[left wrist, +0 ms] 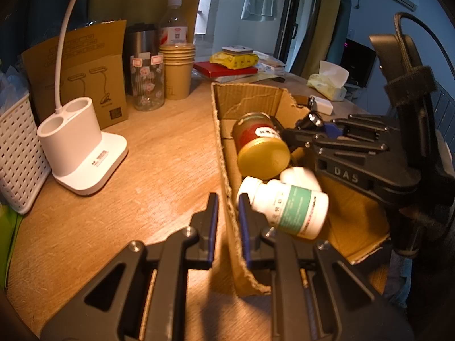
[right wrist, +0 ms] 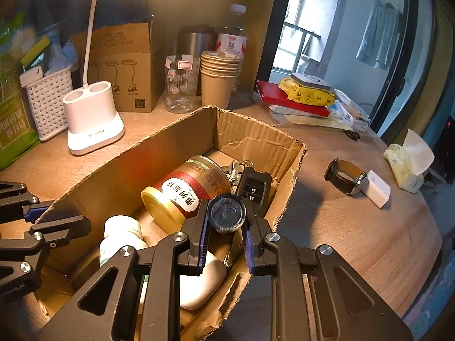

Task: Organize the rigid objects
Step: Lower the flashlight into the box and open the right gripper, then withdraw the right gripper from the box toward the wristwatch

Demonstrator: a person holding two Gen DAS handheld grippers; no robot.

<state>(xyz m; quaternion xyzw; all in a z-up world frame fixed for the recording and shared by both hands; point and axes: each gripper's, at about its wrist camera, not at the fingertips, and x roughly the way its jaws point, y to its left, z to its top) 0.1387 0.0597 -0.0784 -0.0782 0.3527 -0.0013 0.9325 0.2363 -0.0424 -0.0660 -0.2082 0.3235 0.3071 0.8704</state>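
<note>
My right gripper (right wrist: 225,228) jaws clamp a small dark round lens-like cylinder (right wrist: 226,213) above the torn brown cardboard box (right wrist: 256,142) on the wooden counter (right wrist: 355,227).

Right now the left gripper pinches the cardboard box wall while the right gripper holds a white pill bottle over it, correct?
Not quite. The right gripper holds a small dark round-lensed object, not a pill bottle, as the right wrist view shows. The left gripper does pinch the cardboard box wall.
</note>
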